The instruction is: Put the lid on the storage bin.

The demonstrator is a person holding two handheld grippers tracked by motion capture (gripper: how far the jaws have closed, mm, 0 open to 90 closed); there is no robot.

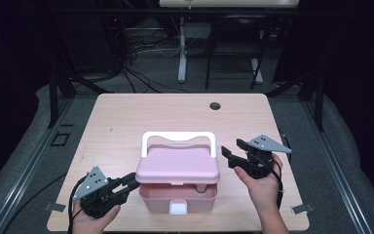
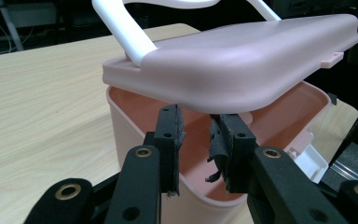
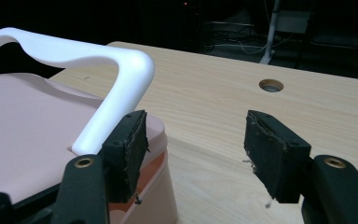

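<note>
Left gripper (image 1: 132, 184) at near-left of the table (image 1: 126, 117), jaws partly apart, tips under the left edge of the lid (image 1: 177, 165) and over the box (image 1: 177, 199) rim. Nothing visibly pinched; can't tell if pads touch the lid. Lid raised and tilted, front edge off the box, white handle (image 1: 178, 139) up at the far side. Box sits near-centre, white latch (image 1: 178, 208) on its near face. Right gripper (image 1: 230, 152) just right of the lid, jaws wide apart, left pad (image 3: 129, 149) beside the handle's corner, gripping nothing.
</note>
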